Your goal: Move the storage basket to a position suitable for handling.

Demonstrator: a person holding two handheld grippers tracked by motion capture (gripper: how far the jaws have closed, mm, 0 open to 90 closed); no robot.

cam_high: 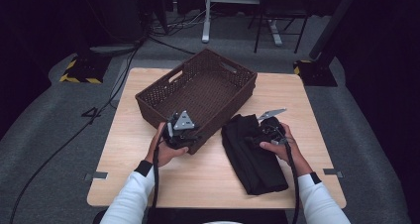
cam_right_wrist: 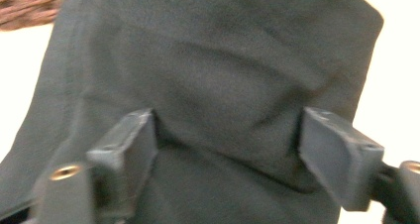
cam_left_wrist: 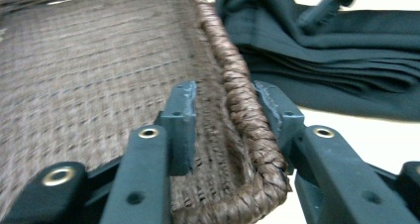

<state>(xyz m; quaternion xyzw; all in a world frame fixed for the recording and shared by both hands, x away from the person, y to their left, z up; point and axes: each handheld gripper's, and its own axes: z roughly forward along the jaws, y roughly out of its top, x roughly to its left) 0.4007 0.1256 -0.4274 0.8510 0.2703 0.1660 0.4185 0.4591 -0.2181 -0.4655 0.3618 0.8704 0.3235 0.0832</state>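
Two grippers were at work on the wooden counter [cam_high: 148,149]. Left gripper [cam_high: 181,135] sat at the near corner of the brown woven basket [cam_high: 198,92]; its own view had the braided rim [cam_left_wrist: 242,105] between the jaws, one jaw inside the wall, one outside. Gap narrow, jaws close on the rim, but whether the pads actually pressed it could not be told. Likely purpose: steadying the basket so it would not slide while the cloth went in.

Right gripper [cam_high: 267,134] lay over the folded black garment [cam_high: 252,154], which rested on the counter just beside the basket's right wall, outside it. Right gripper view showed the jaws set fairly wide with a hump of the dark fabric [cam_right_wrist: 223,85] rising between them; picture blurred, so a firm pinch could not be confirmed. Judged as a grab in progress, garment not yet lifted.

High view gave the layout: basket empty, angled across the counter, garment's long side running toward the person. Left gripper view added the stacked folded edges of the garment [cam_left_wrist: 346,60] and the weave up close; right gripper view added a scrap of basket rim [cam_right_wrist: 25,6] at top left.
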